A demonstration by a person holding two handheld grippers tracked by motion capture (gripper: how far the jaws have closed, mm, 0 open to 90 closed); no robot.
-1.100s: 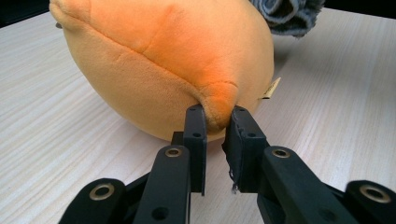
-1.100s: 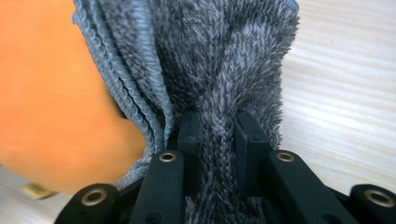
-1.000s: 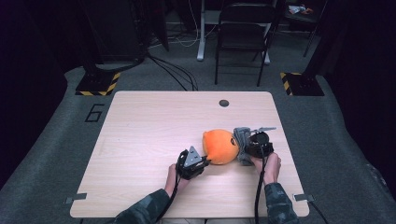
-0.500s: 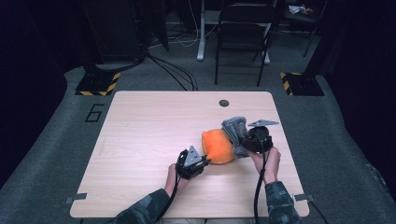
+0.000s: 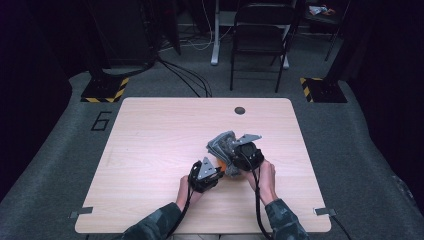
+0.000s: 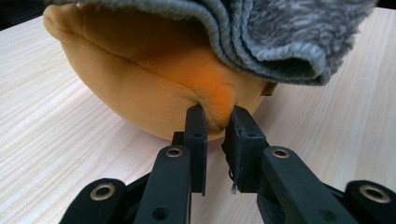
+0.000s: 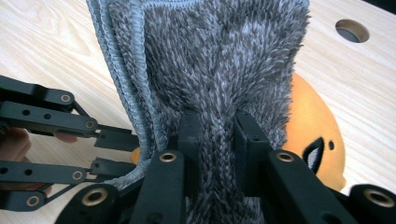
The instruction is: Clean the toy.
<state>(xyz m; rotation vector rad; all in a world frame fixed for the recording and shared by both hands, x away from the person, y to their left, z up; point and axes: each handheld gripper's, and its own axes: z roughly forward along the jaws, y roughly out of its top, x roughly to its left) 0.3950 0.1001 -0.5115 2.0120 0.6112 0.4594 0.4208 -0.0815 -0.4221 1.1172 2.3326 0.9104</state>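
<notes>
Both grippers clamped on soft items, near right of wooden table [image 5: 150, 150].
Left gripper [image 6: 215, 122] pinches round orange plush toy [image 6: 154, 88]; right gripper [image 7: 217, 126] holds fuzzy grey cloth [image 7: 210, 60] draped over it.

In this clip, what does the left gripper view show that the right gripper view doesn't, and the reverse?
Left gripper view: the left claw pinching a fold at the lower edge of the orange plush toy, whose underside rests on the table.

Right gripper view: the right claw clamped on the grey fuzzy cloth, black markings on the plush, a round hole in the table, and the left claw off to the side.

Both: grey cloth draped over the orange plush on light wood.
</notes>
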